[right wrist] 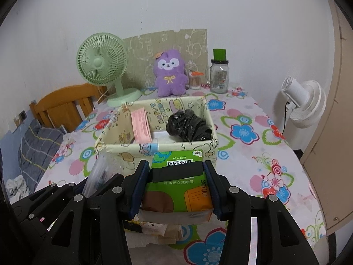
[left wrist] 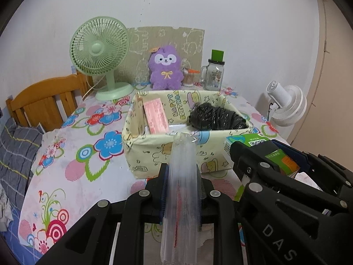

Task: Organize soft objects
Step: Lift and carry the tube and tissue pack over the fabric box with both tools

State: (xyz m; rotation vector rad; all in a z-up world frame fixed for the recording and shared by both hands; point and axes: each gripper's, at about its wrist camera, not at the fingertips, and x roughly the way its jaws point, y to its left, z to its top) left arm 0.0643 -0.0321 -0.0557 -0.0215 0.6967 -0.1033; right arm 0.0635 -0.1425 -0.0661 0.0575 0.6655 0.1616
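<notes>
The left gripper [left wrist: 182,190] is clamping a clear plastic bag [left wrist: 182,176] edge-on, jaws squeezed tight on the thin film, and the right gripper [right wrist: 175,187] is pinching a green tissue pack [right wrist: 177,190] across its width, jaws partly spread and pressing both sides. Both items are hanging above the flowered tablecloth [left wrist: 72,154], just in front of the fabric bin [left wrist: 154,152], which is already holding a pink packet [left wrist: 155,116] on its left and a black bundle [left wrist: 217,117] on its right. The grippers are sitting close together, nearly touching, so they could be bumping each other on the way in, which would be jarring either grip. The bag is slick and floppy; it may be slipping out or catching on the bin's near wall, which looks soft enough to fold inward. The pack is squashy and could be bulging free of the pads. Free space looks limited to the bin's middle, so dropping both at once risks one spilling over.
</notes>
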